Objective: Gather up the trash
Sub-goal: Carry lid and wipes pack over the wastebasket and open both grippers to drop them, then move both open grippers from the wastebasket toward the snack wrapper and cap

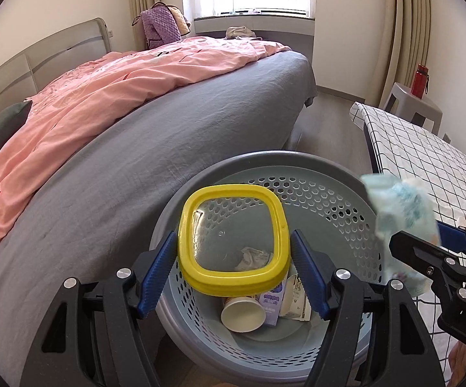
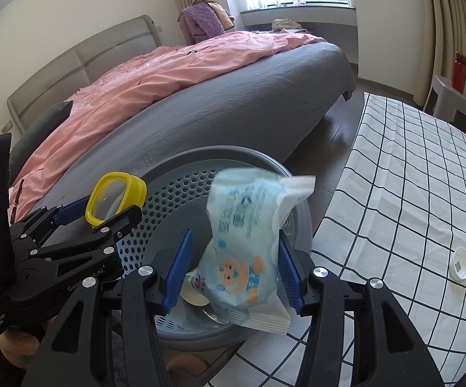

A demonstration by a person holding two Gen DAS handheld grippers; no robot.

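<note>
Left gripper (image 1: 234, 269) over grey perforated bin (image 1: 336, 174), pads touching yellow-rimmed lid (image 1: 233, 240) on both sides, right gripper (image 2: 234, 272) spread, left pad clear of blurred blue snack packet (image 2: 249, 251) above bin, paper cup (image 1: 242, 314) and carton (image 1: 273, 306) inside

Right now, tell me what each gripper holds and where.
Left gripper clamps the yellow lid by opposite rim edges. Right gripper: snack packet between open jaws, not clamped.

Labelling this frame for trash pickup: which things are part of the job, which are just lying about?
Job: yellow lid in left gripper; blue snack bag between right gripper fingers; bin; paper cup and carton inside.
Lying about: bed, red bottle, white cap.
</note>
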